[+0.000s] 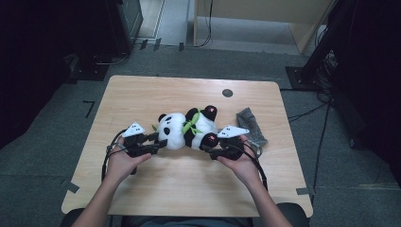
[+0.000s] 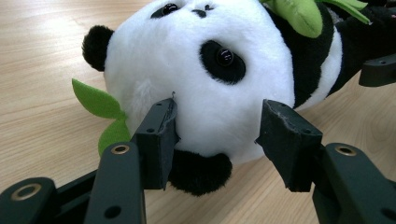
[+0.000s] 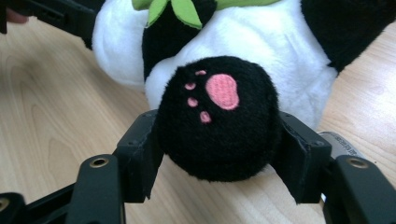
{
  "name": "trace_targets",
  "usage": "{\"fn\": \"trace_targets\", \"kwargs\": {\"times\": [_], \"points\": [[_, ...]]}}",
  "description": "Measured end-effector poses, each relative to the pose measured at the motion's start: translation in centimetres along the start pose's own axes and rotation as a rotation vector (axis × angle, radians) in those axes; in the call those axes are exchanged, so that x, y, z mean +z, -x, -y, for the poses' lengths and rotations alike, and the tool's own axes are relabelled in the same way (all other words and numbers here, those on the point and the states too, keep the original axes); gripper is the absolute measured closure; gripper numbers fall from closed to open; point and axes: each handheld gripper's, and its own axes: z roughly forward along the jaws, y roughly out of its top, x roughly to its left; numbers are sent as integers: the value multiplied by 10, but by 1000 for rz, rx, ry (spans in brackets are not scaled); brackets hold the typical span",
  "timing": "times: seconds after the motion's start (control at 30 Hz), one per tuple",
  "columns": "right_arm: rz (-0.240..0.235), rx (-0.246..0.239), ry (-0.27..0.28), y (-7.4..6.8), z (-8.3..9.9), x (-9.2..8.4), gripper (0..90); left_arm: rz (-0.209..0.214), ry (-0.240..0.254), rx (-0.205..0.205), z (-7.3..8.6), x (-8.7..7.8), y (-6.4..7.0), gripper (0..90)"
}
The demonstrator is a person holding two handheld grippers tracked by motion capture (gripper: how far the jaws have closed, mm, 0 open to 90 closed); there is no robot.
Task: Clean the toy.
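Note:
A black-and-white plush panda (image 1: 189,128) with a green leaf scarf lies on its back in the middle of the wooden table (image 1: 189,189). My left gripper (image 1: 161,141) is at its head. In the left gripper view the jaws straddle the lower part of the white head (image 2: 205,70), with the pads (image 2: 161,128) pressed into the fur. My right gripper (image 1: 210,147) is at the near foot. In the right gripper view the black foot (image 3: 219,107) with its pink paw print sits squeezed between both pads (image 3: 140,154).
A crumpled grey cloth (image 1: 250,125) lies just right of the panda, close to my right hand. A green felt leaf (image 2: 95,100) sticks out beside the head. A dark round hole (image 1: 227,92) marks the table's far side. Dark equipment and cables stand beyond the table.

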Motion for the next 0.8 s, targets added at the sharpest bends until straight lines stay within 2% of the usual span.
{"fn": "trace_targets", "kwargs": {"times": [0.1,0.13,0.2,0.3,0.5,0.57,0.67,0.8], "points": [[8,20,33,3,2,2,396,-3,10,-1,1,1,0,454],[14,19,27,3,3,3,384,-5,9,6,1,2,0,457],[9,6,3,2,4,7,359,-10,8,15,2,3,0,459],[36,-44,-16,-2,6,12,379,-4,8,7,3,3,-1,460],[27,-45,-18,0,4,9,455,-10,4,19,3,3,-2,477],[33,-52,-2,-1,2,7,461,-12,11,15,3,3,-3,479],[44,-84,10,0,2,11,457,-5,10,22,3,4,-3,484],[62,-31,30,6,1,15,538,-5,18,37,4,6,-2,480]]}}
